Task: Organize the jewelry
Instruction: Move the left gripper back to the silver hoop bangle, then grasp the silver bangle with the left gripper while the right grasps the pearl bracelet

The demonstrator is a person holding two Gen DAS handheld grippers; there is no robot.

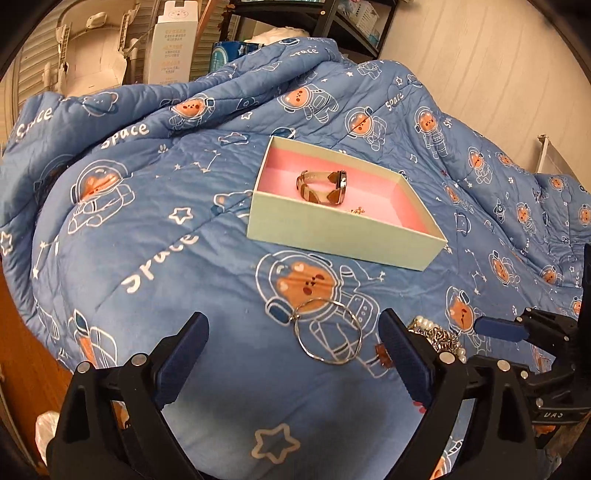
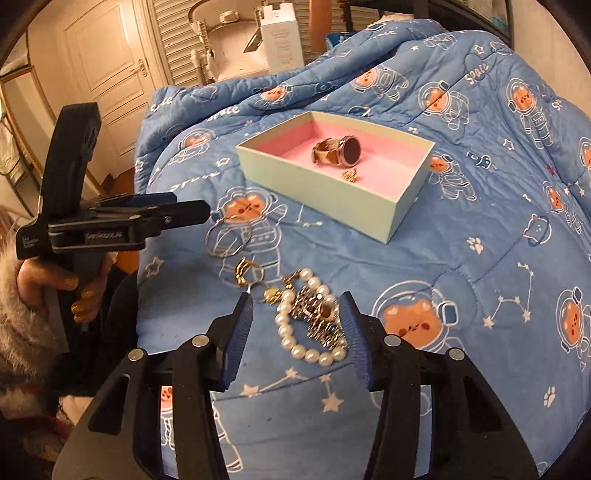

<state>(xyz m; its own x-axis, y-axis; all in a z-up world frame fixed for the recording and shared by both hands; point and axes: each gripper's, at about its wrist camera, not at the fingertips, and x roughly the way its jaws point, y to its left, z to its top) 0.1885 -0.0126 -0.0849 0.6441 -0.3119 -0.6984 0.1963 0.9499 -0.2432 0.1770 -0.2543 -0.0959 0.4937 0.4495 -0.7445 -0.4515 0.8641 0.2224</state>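
A pale green box [image 1: 332, 236] [image 2: 321, 184] with a pink lining sits on the blue quilt. In it lie a wristwatch [image 1: 325, 186] [image 2: 338, 149] and a small gold piece [image 2: 349, 175]. My left gripper [image 1: 291, 326] is open above the quilt, just short of a thin silver bangle [image 1: 327, 332] [image 2: 229, 236]. My right gripper [image 2: 297, 306] is open around a pearl bracelet [image 2: 295, 328] and a silver chain piece [image 2: 319, 314]. Gold earrings [image 2: 247, 275] lie between the bangle and the pearls.
The blue space-bear quilt [image 1: 184, 221] [image 2: 461, 258] covers the whole surface and rises in folds at the back. A white carton [image 1: 171, 40] and a shelf [image 1: 351, 22] stand behind it. A door [image 2: 107, 66] is at the far left.
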